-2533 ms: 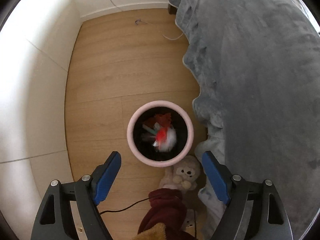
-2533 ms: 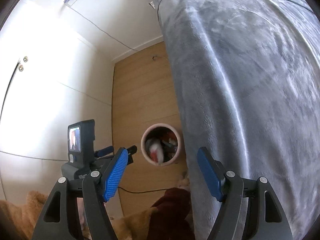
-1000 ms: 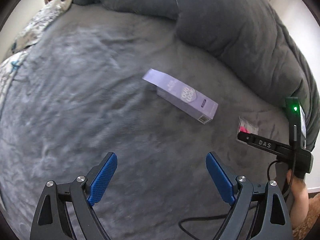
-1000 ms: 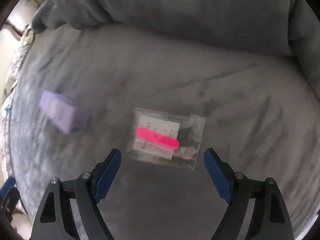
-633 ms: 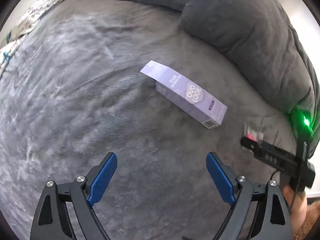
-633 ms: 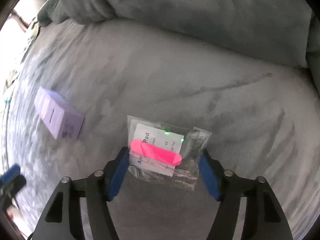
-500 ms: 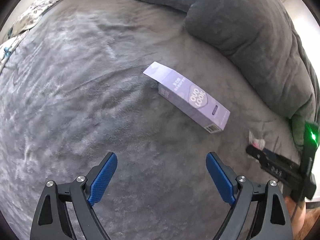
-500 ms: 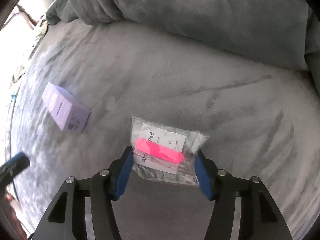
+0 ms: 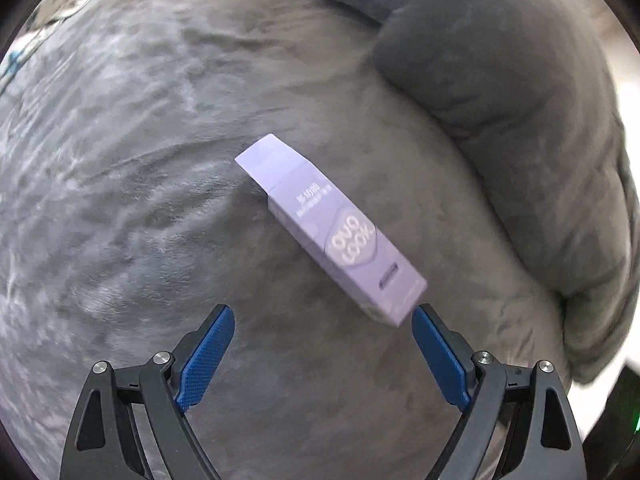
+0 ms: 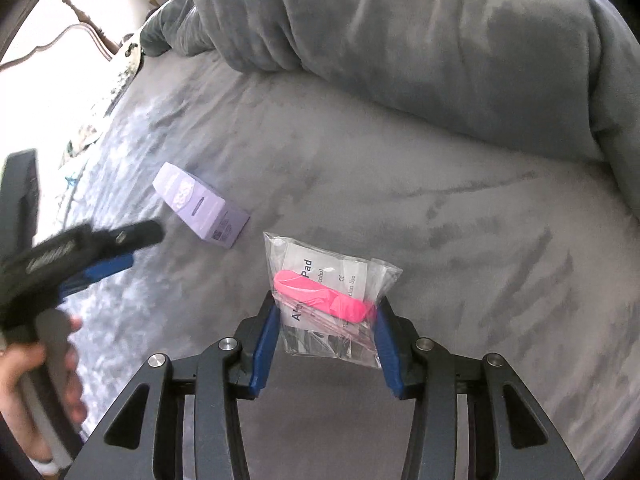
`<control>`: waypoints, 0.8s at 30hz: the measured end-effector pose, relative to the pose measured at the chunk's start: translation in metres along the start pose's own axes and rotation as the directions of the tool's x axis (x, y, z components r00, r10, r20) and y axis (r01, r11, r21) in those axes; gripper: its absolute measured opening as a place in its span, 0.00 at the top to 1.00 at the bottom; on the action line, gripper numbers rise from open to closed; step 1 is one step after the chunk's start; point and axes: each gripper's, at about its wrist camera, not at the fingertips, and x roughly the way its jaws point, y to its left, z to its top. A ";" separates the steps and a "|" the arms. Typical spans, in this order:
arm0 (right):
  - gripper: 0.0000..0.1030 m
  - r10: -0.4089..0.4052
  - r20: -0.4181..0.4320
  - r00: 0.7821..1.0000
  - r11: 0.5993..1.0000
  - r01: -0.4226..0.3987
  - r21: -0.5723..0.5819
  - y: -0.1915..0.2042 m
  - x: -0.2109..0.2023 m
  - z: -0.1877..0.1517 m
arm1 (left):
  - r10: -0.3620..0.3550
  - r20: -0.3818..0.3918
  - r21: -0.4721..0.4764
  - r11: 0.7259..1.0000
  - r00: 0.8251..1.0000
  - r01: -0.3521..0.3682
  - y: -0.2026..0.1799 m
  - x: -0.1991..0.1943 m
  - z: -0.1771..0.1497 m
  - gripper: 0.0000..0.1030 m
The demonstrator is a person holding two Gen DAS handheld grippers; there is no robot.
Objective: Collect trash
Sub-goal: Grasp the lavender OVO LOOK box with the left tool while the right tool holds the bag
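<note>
The wide-open, empty left gripper (image 9: pixel 322 354) nears the purple box (image 9: pixel 336 232), lying diagonal just past its right fingertip (image 9: pixel 424 320).

blk gripper (image 10: pixel 326 320), blue pads (image 10: pixel 266 340), silver screws

On the blanket (image 10: pixel 460 184), the carton (image 10: pixel 202 210) lies at ten o'clock from the plastic bag (image 10: pixel 332 292), bunched duvet (image 10: pixel 420 40) at twelve.
</note>
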 end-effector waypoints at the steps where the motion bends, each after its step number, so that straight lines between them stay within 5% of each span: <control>1: 0.57 0.006 -0.002 1.000 1.000 -0.006 0.000 0.000 0.001 -0.001 | 0.014 -0.011 -0.035 0.999 1.000 -0.014 -0.001 0.006 0.004 0.12; 7: 0.57 0.037 -0.010 0.999 0.999 -0.036 0.013 -0.003 0.002 -0.005 | 0.085 -0.055 -0.190 0.977 0.995 -0.094 -0.005 0.030 0.017 0.12; 11: 0.57 0.047 -0.019 0.999 0.998 -0.047 0.030 -0.009 0.001 -0.007 | 0.064 -0.064 -0.229 0.970 0.996 -0.078 -0.014 0.044 0.031 0.12; 13: 0.57 0.054 -0.024 0.998 0.998 -0.053 0.031 -0.011 -0.001 -0.008 | 0.071 -0.085 -0.245 0.965 0.994 -0.090 -0.018 0.055 0.039 0.04; 16: 0.57 0.062 -0.033 0.998 0.998 -0.061 0.029 -0.014 -0.002 -0.011 | 0.076 -0.158 -0.239 0.964 0.984 -0.113 -0.024 0.079 0.040 0.03; 18: 0.57 0.070 -0.034 0.997 0.997 -0.069 0.027 -0.013 -0.002 -0.011 | 0.135 -0.166 -0.155 0.975 0.977 -0.161 -0.034 0.087 0.039 0.05; 20: 0.57 0.071 -0.036 0.997 0.997 -0.071 0.021 -0.012 -0.002 -0.011 | 0.179 -0.133 -0.101 0.976 0.975 -0.193 -0.042 0.087 0.036 0.14; 22: 0.57 0.075 -0.040 0.996 0.997 -0.074 0.017 -0.011 -0.001 -0.009 | 0.190 -0.090 -0.093 0.976 0.978 -0.198 -0.043 0.080 0.037 0.54; 24: 0.57 0.077 -0.041 0.996 0.997 -0.077 0.014 -0.010 0.000 -0.009 | 0.154 -0.073 -0.090 0.983 0.985 -0.160 -0.043 0.074 0.041 0.61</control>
